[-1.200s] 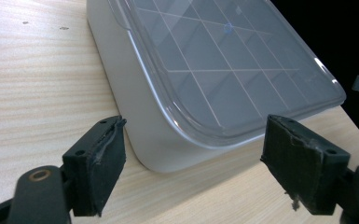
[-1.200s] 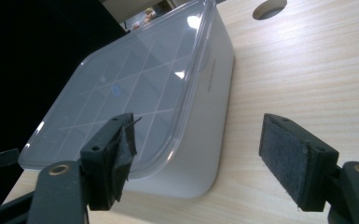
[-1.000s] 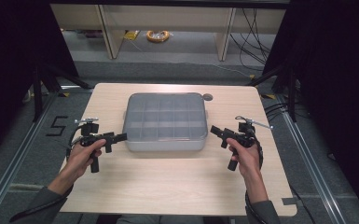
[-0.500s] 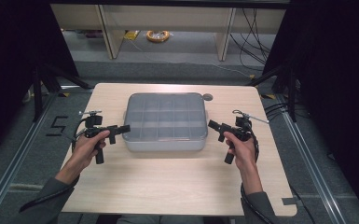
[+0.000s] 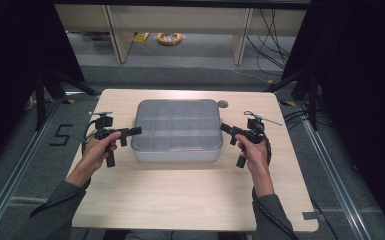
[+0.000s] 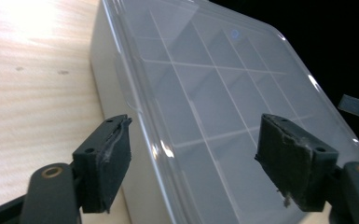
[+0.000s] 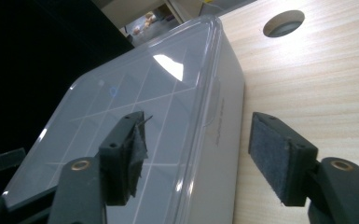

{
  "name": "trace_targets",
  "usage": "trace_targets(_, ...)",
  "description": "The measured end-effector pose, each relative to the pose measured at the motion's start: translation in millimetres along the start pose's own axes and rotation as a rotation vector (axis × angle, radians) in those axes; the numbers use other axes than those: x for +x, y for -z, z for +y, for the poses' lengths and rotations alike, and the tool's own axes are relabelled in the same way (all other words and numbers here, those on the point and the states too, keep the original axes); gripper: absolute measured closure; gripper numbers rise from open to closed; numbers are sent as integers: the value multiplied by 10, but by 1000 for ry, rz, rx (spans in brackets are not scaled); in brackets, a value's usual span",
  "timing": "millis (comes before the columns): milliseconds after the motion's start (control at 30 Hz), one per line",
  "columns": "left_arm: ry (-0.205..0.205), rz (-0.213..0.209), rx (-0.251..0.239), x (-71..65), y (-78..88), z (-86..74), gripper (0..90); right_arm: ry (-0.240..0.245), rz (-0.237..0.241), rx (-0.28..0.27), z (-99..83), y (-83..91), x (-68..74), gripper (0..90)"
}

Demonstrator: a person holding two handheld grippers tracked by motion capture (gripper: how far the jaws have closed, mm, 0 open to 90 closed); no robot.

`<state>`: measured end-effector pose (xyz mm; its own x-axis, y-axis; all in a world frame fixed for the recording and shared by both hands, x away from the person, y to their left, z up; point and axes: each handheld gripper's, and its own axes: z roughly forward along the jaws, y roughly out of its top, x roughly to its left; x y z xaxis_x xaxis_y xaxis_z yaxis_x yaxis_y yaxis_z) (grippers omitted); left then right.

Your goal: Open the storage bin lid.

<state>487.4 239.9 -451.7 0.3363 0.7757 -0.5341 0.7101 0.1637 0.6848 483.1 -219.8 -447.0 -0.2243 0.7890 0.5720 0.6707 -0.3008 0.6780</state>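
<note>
Item: grey compartment box (image 5: 177, 130) w/ clear lid (image 6: 224, 93), grid of dividers visible through it; sits centre of light wood worktop (image 5: 180, 195), nearer far edge. Round cable hole (image 5: 223, 104) in worktop just beyond box's far right corner.

L gripper (image 5: 132, 131): held in person's left hand (image 5: 97, 150), at box's left side, tips at the lid edge. Fingers (image 6: 107, 163) spread wide, nothing between them; one over worktop beside box wall, other over lid. Contact w/ box: can't tell.

R gripper (image 5: 226, 128): held in right hand (image 5: 252, 150), at box's right side, tips at lid edge. Fingers (image 7: 279, 156) wide apart, empty; one over lid, other over worktop beside wall.

Misc: floor behind worktop w/ cables; yellow coil (image 5: 169, 38) under far shelving; "5" marked on floor (image 5: 61, 135) left of worktop
</note>
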Motion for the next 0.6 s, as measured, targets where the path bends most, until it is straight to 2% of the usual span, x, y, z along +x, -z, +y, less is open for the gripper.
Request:
trace_targets(33,13,4,-3,6,-21,15,262,-14,-2,8,2,-18,4,380)
trace_targets(67,17,11,1,20,-47,33,267,38,-4,0,12,-52,-47,389)
trace_targets(100,17,16,7,32,-70,46,268,-31,0,22,15,-63,-1,401)
trace_targets(133,20,26,10,43,-95,59,268,-29,2,25,27,-82,-2,403)
trace_targets(200,26,36,12,56,-134,82,278,-59,8,39,43,-112,19,411)
trace_targets(233,25,38,16,63,-157,102,282,-22,6,21,53,-146,-1,412)
trace_targets(300,28,40,21,62,-190,128,289,-43,8,38,68,-176,33,416)
trace_targets(333,25,43,25,62,-210,141,295,-26,11,30,75,-194,32,417)
trace_targets(367,25,47,30,64,-228,153,301,-30,6,39,82,-208,47,418)
trace_targets(433,30,55,36,76,-260,179,304,-56,0,49,102,-241,74,425)
trace_targets(500,24,65,34,98,-282,187,312,-36,-11,39,120,-280,64,434)
trace_targets(567,33,66,30,127,-298,180,318,13,-10,24,132,-319,20,437)
trace_targets(600,42,61,30,155,-308,174,323,6,-13,27,133,-324,18,440)
